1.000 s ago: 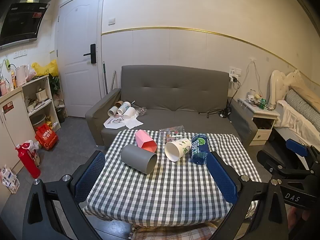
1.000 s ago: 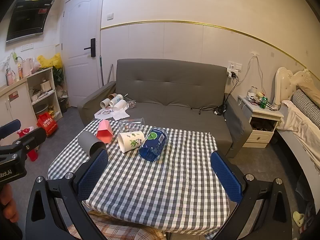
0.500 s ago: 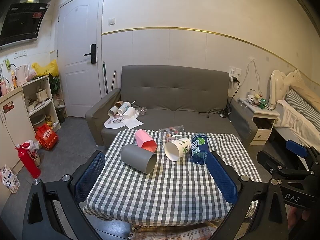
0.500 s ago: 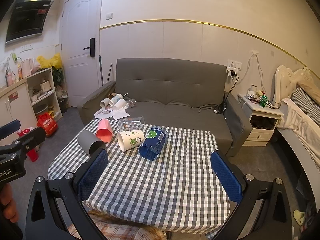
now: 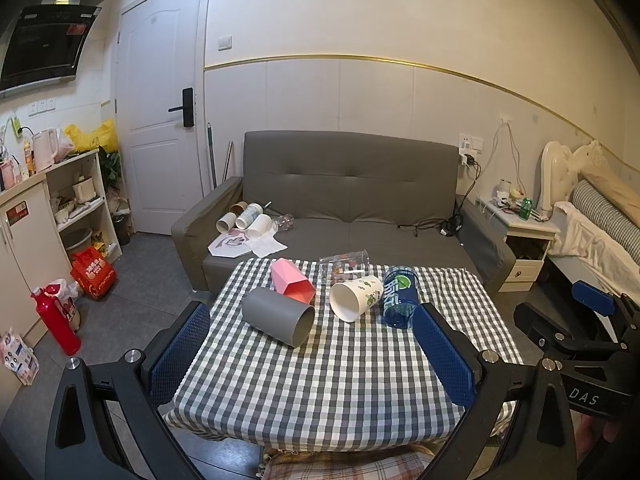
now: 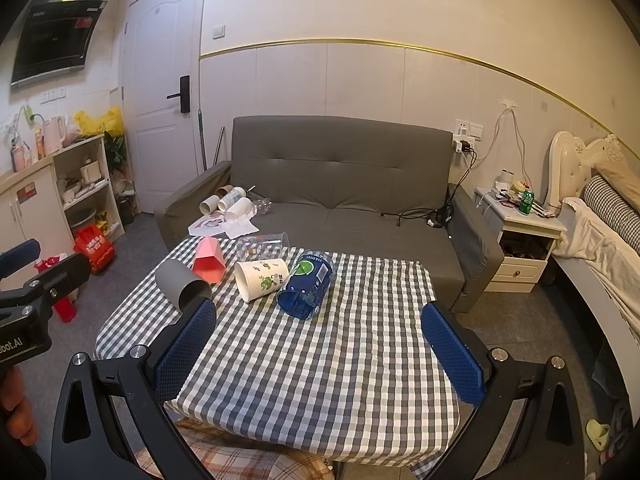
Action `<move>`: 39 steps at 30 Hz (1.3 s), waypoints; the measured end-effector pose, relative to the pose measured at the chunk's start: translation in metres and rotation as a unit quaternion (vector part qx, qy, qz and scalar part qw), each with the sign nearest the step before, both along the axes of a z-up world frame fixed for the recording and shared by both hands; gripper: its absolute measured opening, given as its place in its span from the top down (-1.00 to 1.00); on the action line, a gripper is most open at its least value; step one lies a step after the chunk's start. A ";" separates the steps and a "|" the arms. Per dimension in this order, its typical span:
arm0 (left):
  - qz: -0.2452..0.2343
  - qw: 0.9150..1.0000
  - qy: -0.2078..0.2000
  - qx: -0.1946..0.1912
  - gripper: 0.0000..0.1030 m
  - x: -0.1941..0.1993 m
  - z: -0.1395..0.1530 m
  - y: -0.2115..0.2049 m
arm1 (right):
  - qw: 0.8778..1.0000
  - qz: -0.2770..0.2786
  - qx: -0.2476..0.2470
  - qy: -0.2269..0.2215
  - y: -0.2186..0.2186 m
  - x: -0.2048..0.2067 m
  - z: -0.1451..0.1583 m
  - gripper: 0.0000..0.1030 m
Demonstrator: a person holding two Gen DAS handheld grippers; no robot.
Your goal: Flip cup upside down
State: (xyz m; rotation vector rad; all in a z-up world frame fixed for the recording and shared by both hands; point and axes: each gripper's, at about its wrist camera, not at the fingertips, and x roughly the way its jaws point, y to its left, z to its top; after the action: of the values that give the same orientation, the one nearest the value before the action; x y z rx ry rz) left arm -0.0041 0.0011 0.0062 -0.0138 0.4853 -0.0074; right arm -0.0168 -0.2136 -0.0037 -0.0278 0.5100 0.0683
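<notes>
The left gripper (image 5: 312,350) is held above the near part of the table, its two blue padded fingers (image 5: 180,354) spread wide with nothing between them. The right gripper (image 6: 320,354) is in the same state — jaws wide apart, holding nothing, over the near half of the checked tablecloth (image 6: 320,360). In the left wrist view the right gripper appears at the far right edge, beside the table and not over it.

Beyond the fingers, five cups lie on their sides in a loose row at the far half of the table. The grey cup (image 5: 279,317) is at the left end, its open mouth facing toward the camera and a little to the right. Just behind it lies the pink cup (image 5: 292,282), which has flat faces; the two are touching or nearly so. To the right is the white paper cup (image 5: 356,297) with a green leaf print, its mouth turned toward the near left. The blue cup (image 5: 398,296) lies against its right side. Behind these two, a clear plastic cup (image 5: 344,266) rests near the far edge.

Behind the table stands a grey sofa (image 5: 352,184) — several paper cups (image 5: 244,218) and some papers lie on its left seat.
</notes>
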 end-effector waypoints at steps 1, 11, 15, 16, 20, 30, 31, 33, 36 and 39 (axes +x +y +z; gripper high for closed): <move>0.000 1.000 0.000 0.000 -1.00 0.000 0.000 0.000 | 1.000 0.000 0.000 0.000 0.000 0.000 0.000 -1.00; 0.000 1.000 0.001 -0.001 -1.00 0.002 -0.002 0.000 | 1.000 0.001 0.001 0.005 0.002 0.003 -0.003 -1.00; 0.001 1.000 0.006 0.006 -1.00 0.017 -0.008 -0.001 | 1.000 0.005 -0.001 0.015 0.005 0.016 -0.005 -1.00; 0.002 1.000 0.008 0.007 -1.00 0.024 -0.009 0.001 | 1.000 0.004 -0.004 0.018 0.006 0.021 -0.007 -1.00; 0.001 1.000 0.019 0.016 -1.00 0.056 -0.024 0.002 | 0.999 -0.002 -0.010 0.033 0.008 0.048 -0.015 -1.00; 0.022 0.997 0.069 0.018 -1.00 0.142 -0.078 0.016 | 0.994 -0.016 -0.016 0.111 0.025 0.158 -0.072 -1.00; 0.026 0.997 0.075 0.017 -1.00 0.150 -0.085 0.017 | 0.993 -0.016 -0.016 0.118 0.026 0.167 -0.079 -1.00; 0.030 0.996 0.086 0.017 -1.00 0.162 -0.096 0.018 | 0.991 -0.020 -0.018 0.135 0.032 0.190 -0.095 -0.99; 0.035 0.994 0.103 0.021 -1.00 0.179 -0.113 0.021 | 0.986 -0.021 -0.013 0.166 0.039 0.223 -0.122 -0.88; 0.035 0.993 0.115 0.020 -1.00 0.185 -0.123 0.023 | 0.981 -0.025 -0.009 0.194 0.043 0.248 -0.148 -0.78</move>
State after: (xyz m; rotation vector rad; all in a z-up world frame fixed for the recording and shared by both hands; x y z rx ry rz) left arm 0.1809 0.0239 -0.1163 0.0088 0.7143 0.0734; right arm 0.2307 -0.1711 -0.1513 -0.0199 0.9008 0.0192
